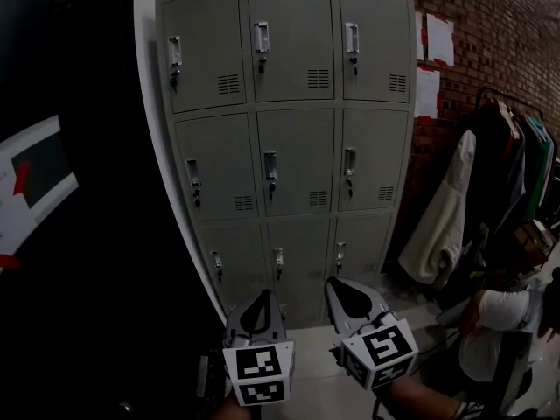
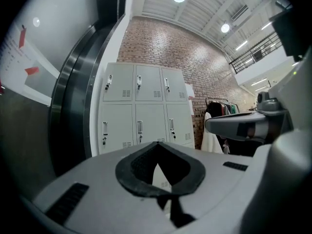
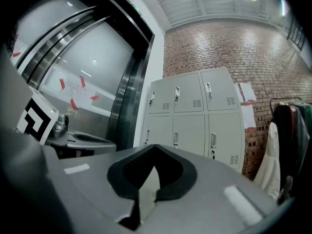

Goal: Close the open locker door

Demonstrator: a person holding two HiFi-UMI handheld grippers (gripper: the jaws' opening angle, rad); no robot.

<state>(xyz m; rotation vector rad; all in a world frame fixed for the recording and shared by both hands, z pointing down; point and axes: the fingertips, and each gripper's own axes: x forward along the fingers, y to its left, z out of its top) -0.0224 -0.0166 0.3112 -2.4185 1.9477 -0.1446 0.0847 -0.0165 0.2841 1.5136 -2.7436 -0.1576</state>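
While the left tool (image 1: 264,296) and right tool (image 1: 338,283) hang closed and empty, grey lockers (image 1: 293,138) stand against a brick wall (image 1: 490,24).

Lockers (image 1: 289,147) against brick wall (image 1: 499,16); papers (image 1: 437,38) on wall just R; clothes rack (image 1: 512,173) further R.

left hand-held gripper (image 1: 262,297), right hand-held gripper (image 1: 335,285) — both closed, empty

lockers (image 1: 289,147): matt grey painted metal | wall (image 1: 494,20) behind lockers: rough red brick | sheets (image 1: 439,40) right of lockers: paper | coats (image 1: 442,226) right of lockers: cloth
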